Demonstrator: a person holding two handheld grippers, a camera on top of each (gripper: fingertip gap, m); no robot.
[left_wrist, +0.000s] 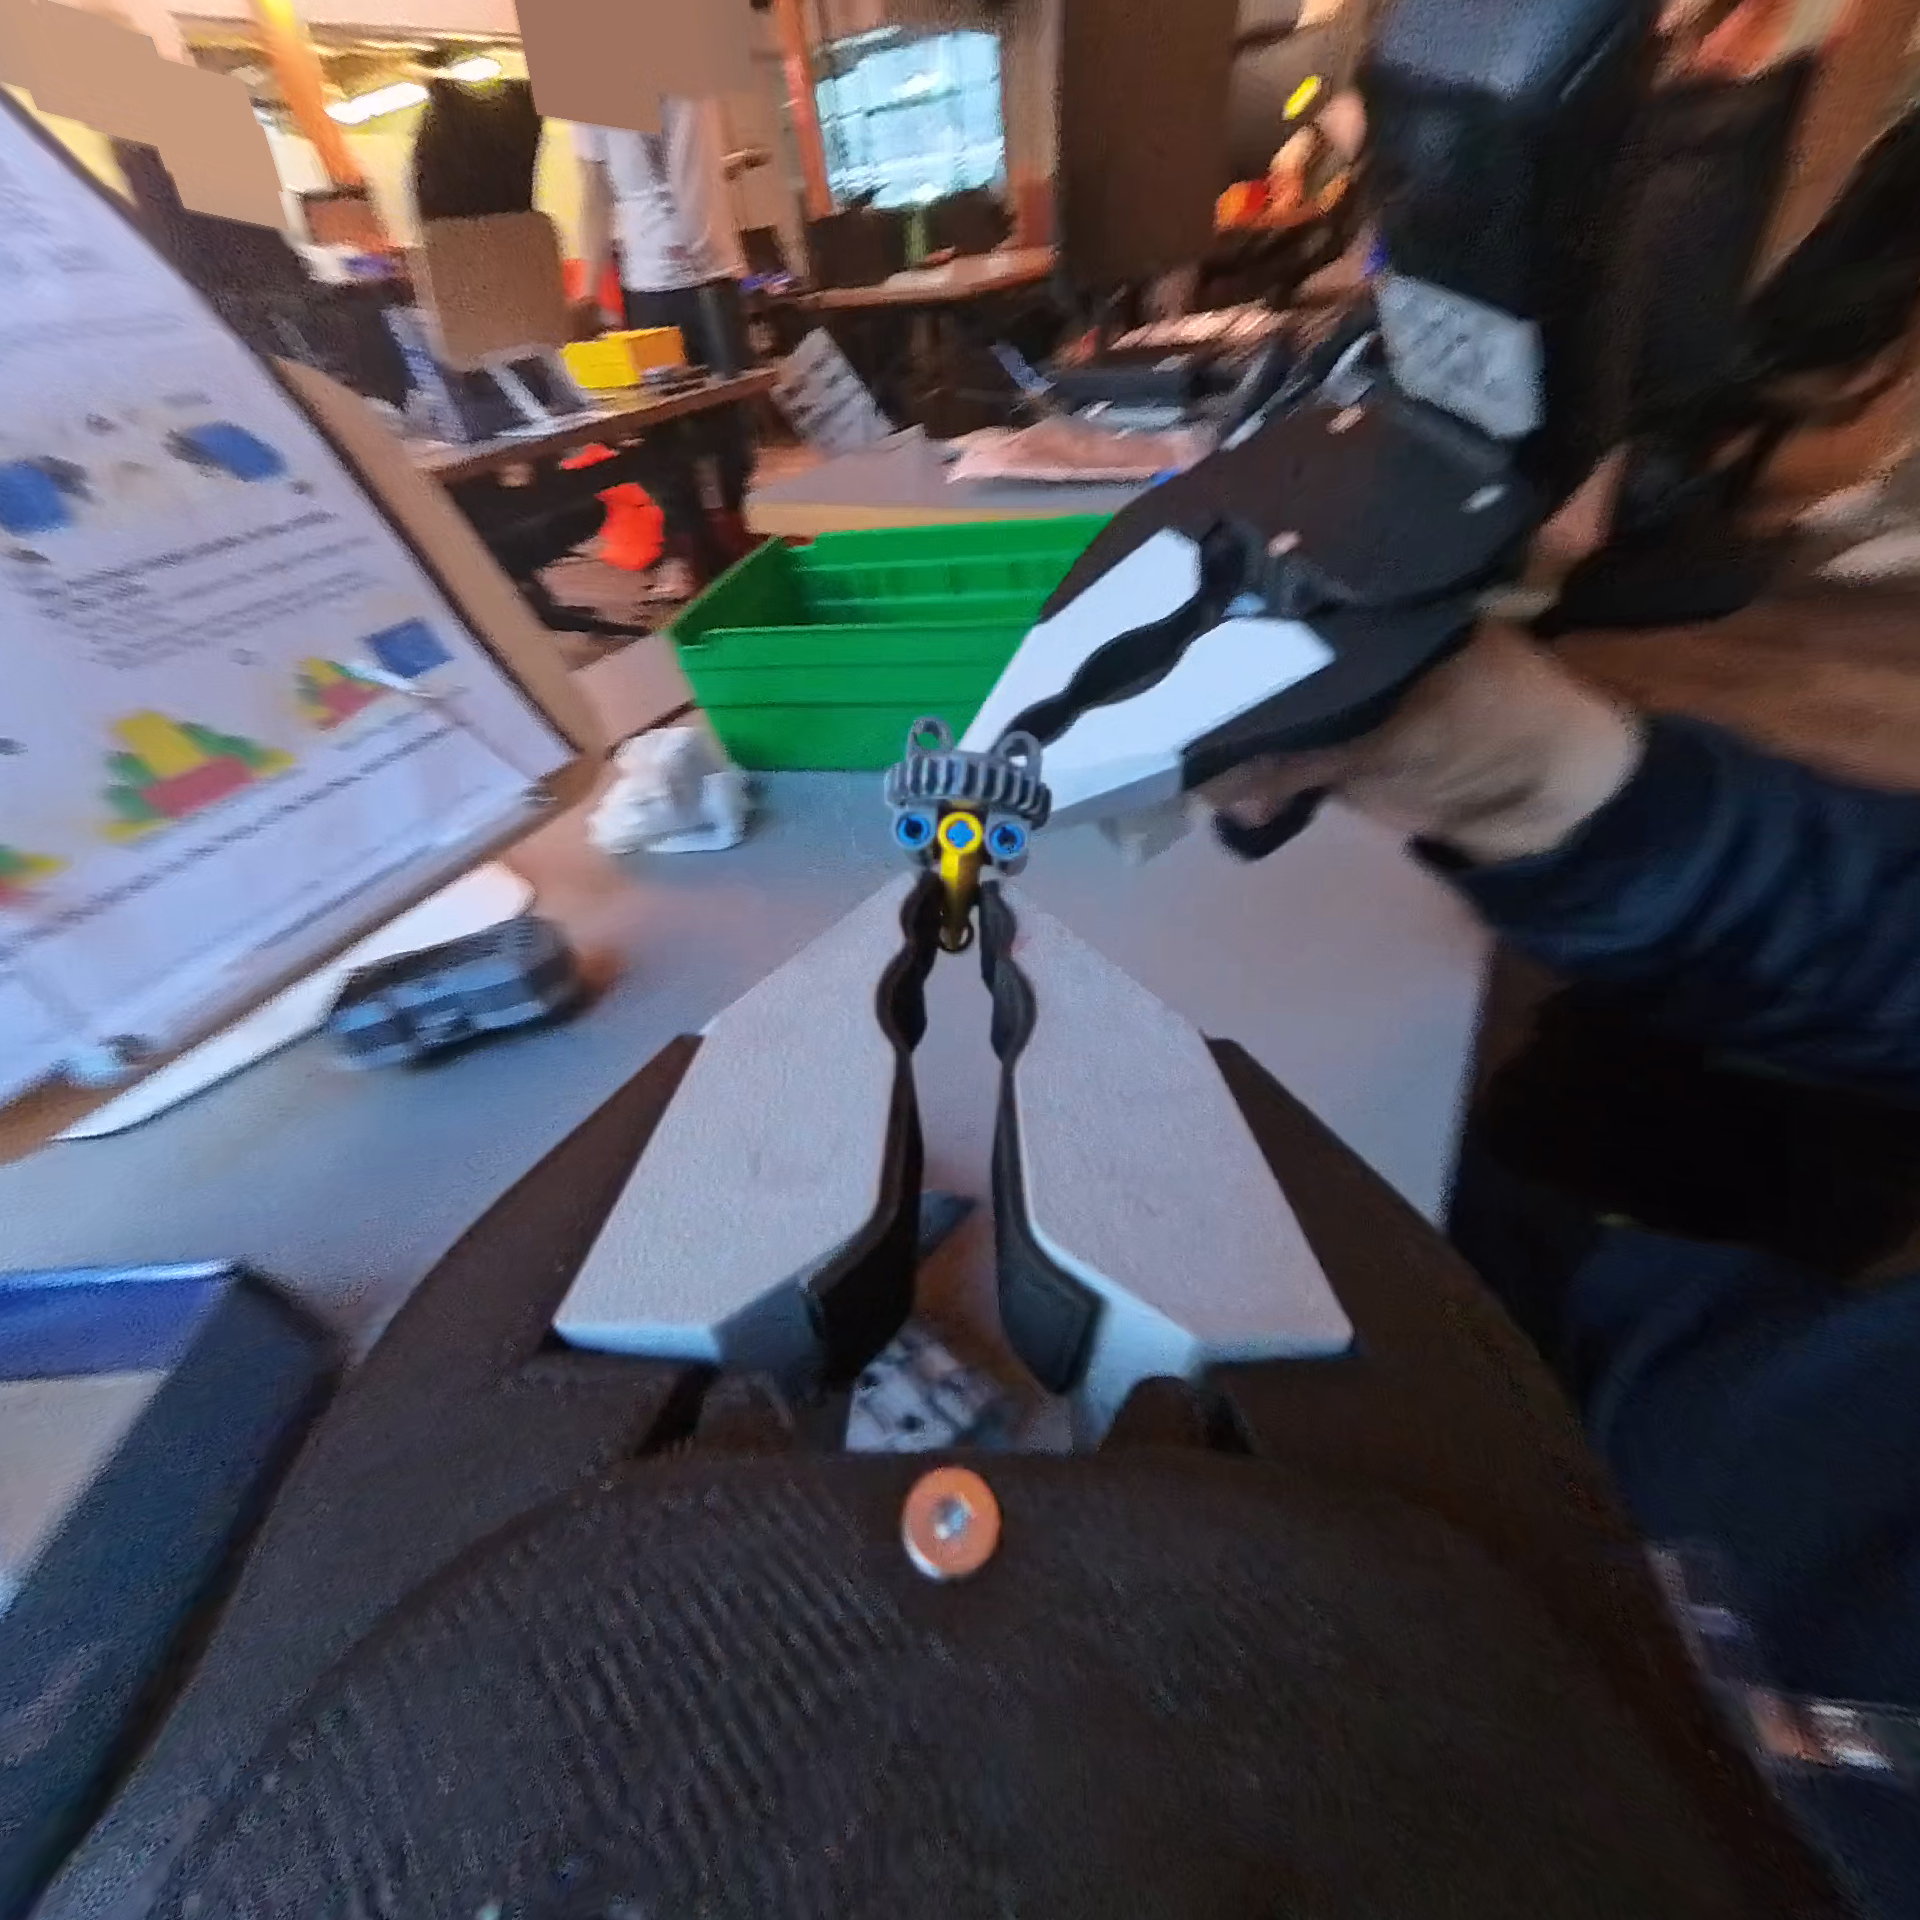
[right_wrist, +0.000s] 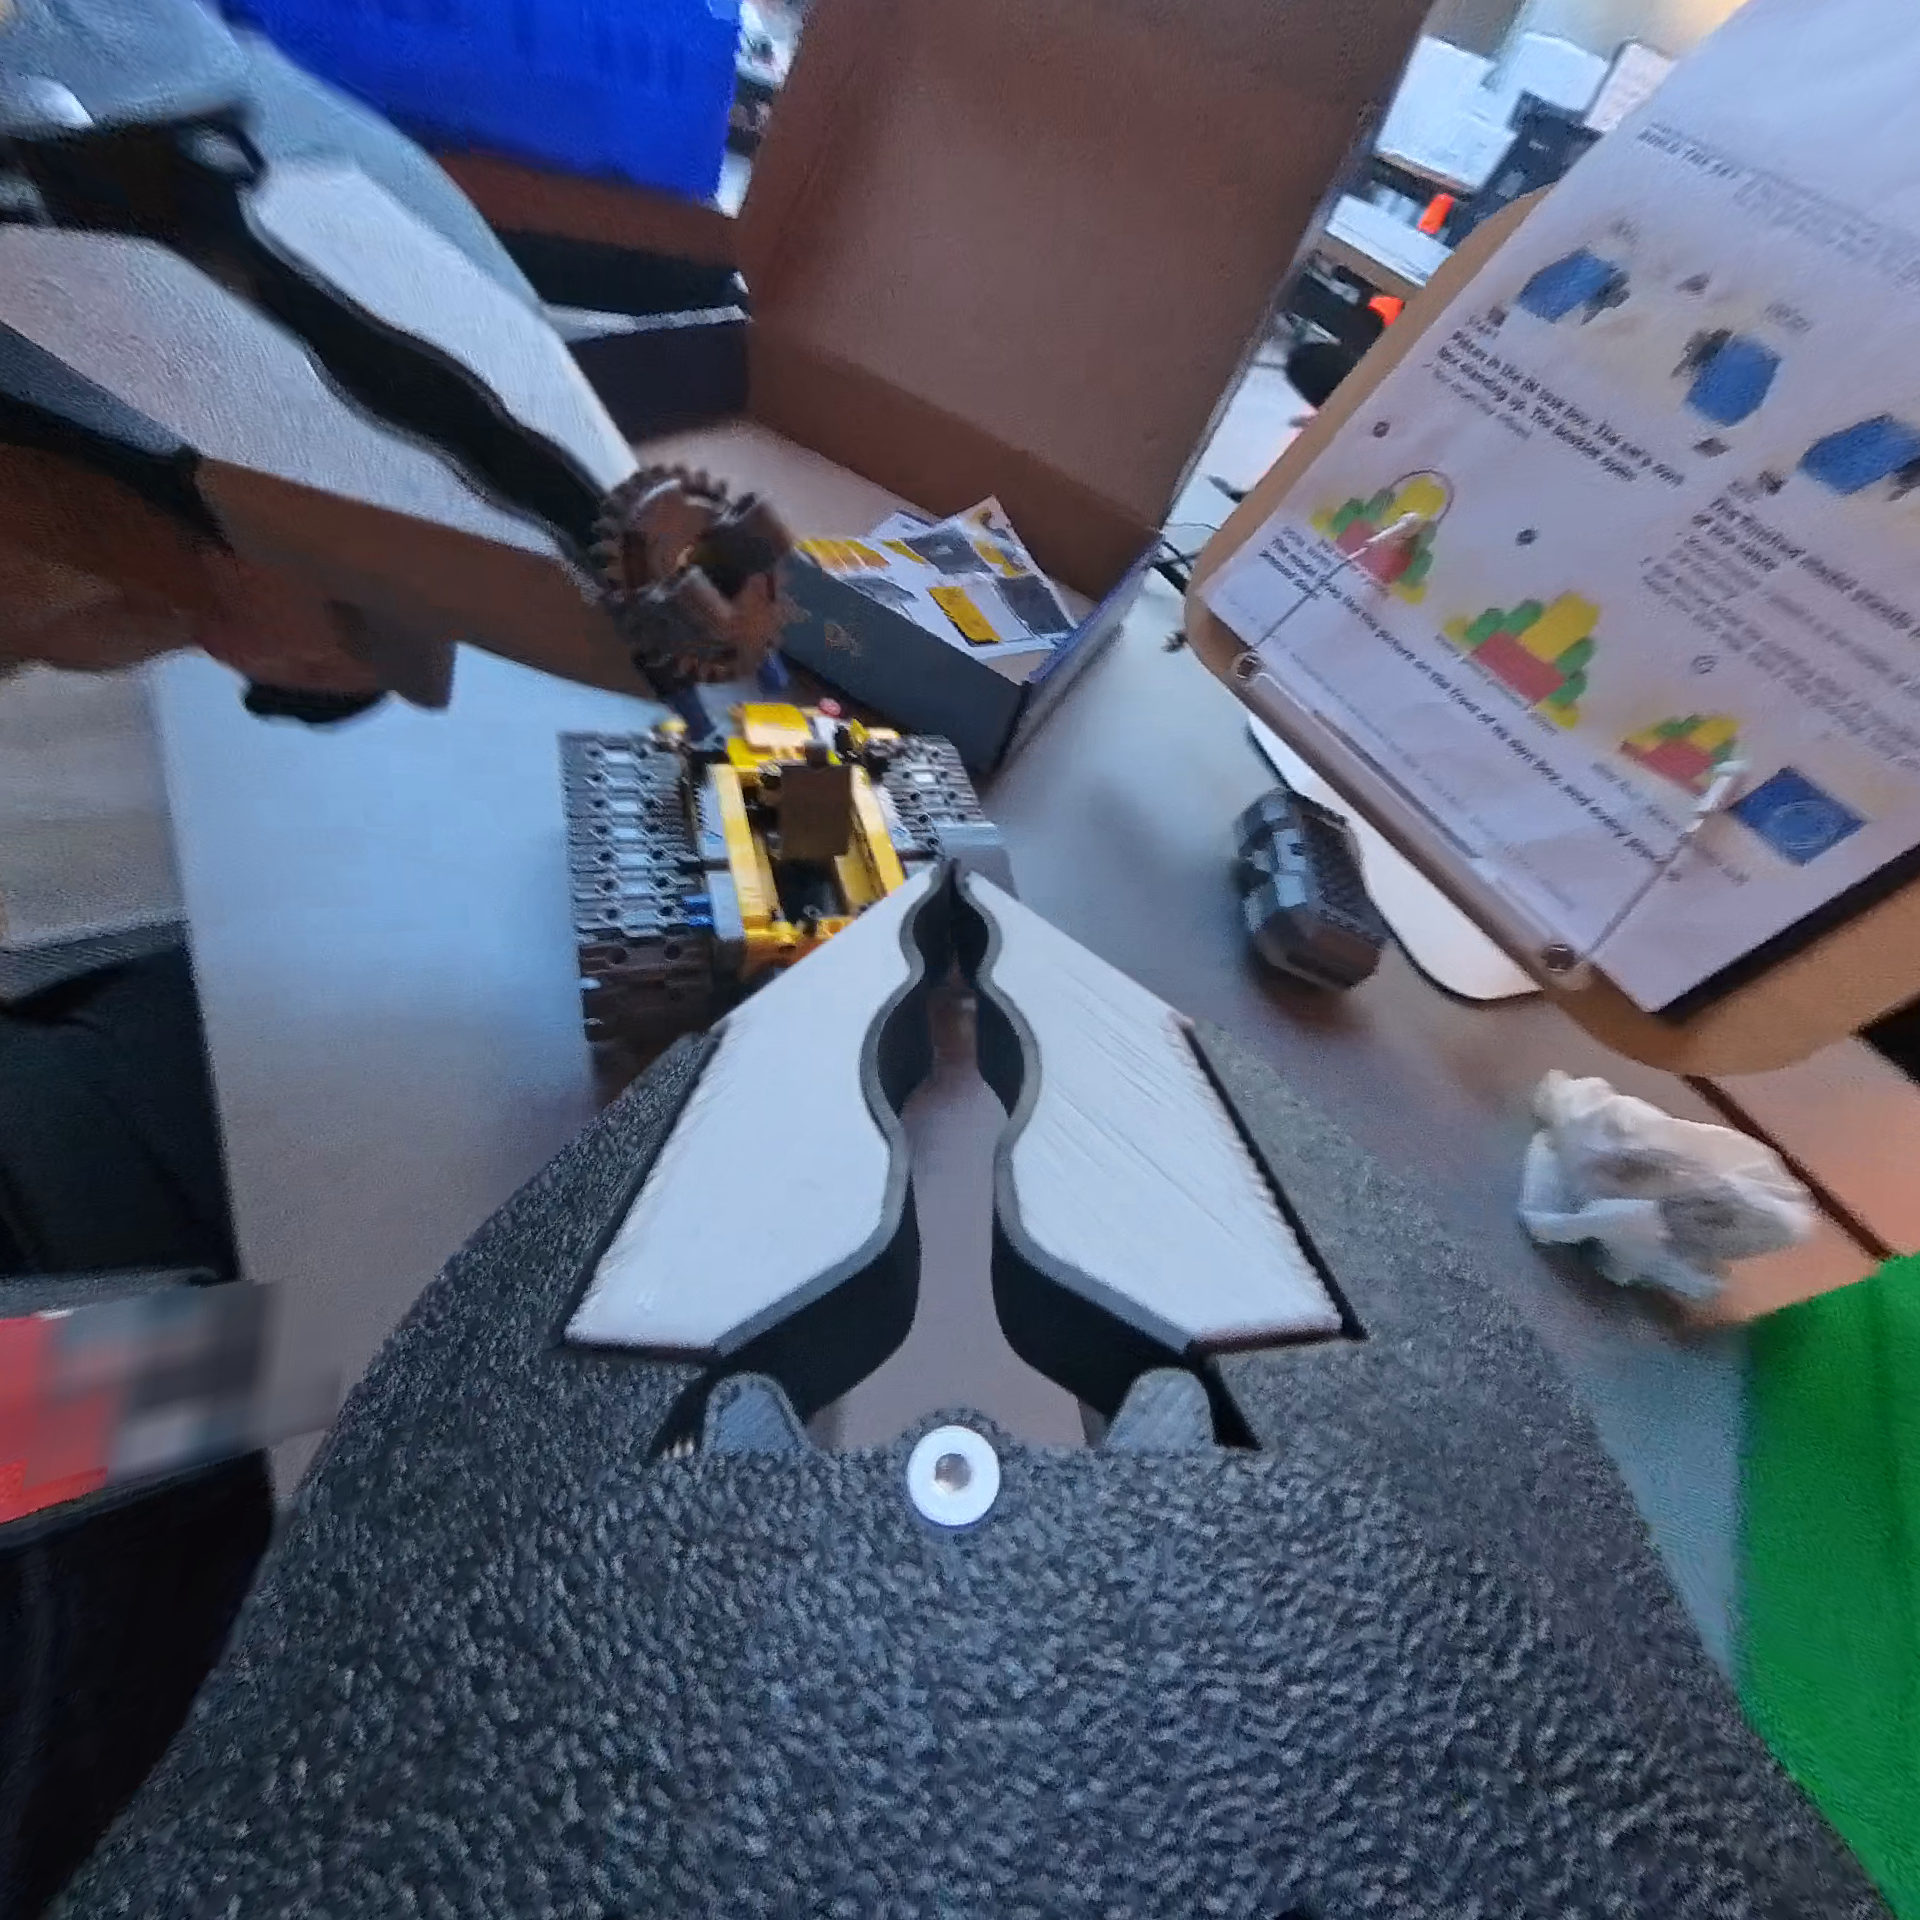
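Observation:
My left gripper is shut on a small brick assembly: a yellow beam topped by a grey toothed gear with blue pins. It holds the assembly in the air. My right gripper is shut and empty. In the left wrist view its tips come in from the right, right beside the gear; I cannot tell if they touch. In the right wrist view the left gripper holds the gear assembly above a yellow and grey tracked vehicle model on the table.
A propped instruction board stands at the right, with a loose grey track piece beneath it. A crumpled white cloth lies beside a green bin. A dark box with a booklet and a cardboard wall stand behind the model. The gap from one gripper's tips to the other's is roughly 6 cm.

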